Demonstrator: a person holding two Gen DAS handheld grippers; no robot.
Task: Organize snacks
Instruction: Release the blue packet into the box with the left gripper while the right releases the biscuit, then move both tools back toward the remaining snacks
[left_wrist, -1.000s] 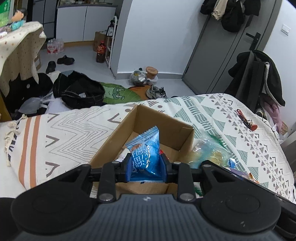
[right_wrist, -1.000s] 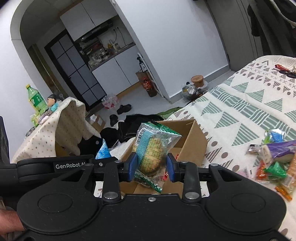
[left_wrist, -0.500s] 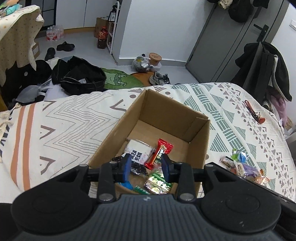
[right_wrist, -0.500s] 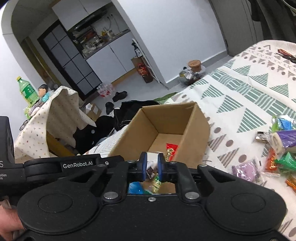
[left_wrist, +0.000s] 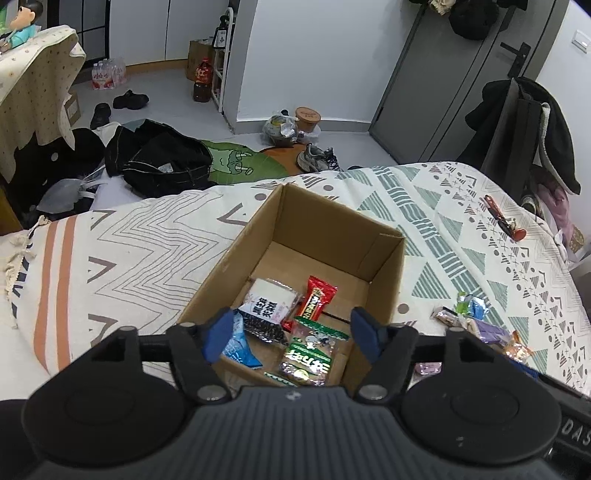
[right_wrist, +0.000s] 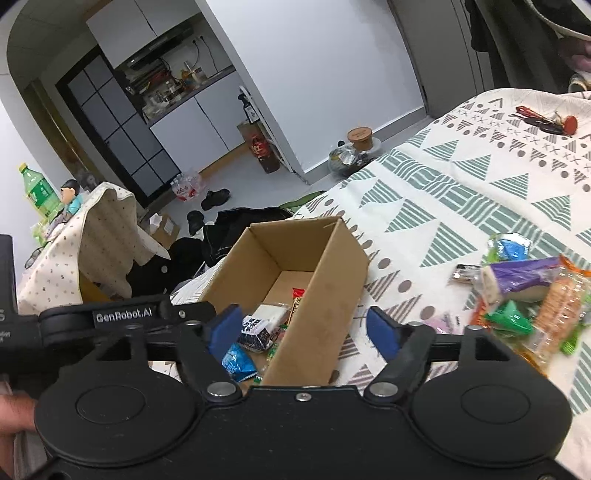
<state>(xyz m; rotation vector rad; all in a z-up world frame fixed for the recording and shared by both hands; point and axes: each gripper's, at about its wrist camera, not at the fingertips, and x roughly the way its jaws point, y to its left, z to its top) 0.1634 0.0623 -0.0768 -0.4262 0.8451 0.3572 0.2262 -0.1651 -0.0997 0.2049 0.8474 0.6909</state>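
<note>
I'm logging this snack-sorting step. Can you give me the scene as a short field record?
surface: patterned bedspread
container: open cardboard box on the bedspread
in box: blue packet, red bar, green packet, black-and-white packet
outside box: snack pile to the box's right
left gripper: open, empty
right gripper: open, empty
</note>
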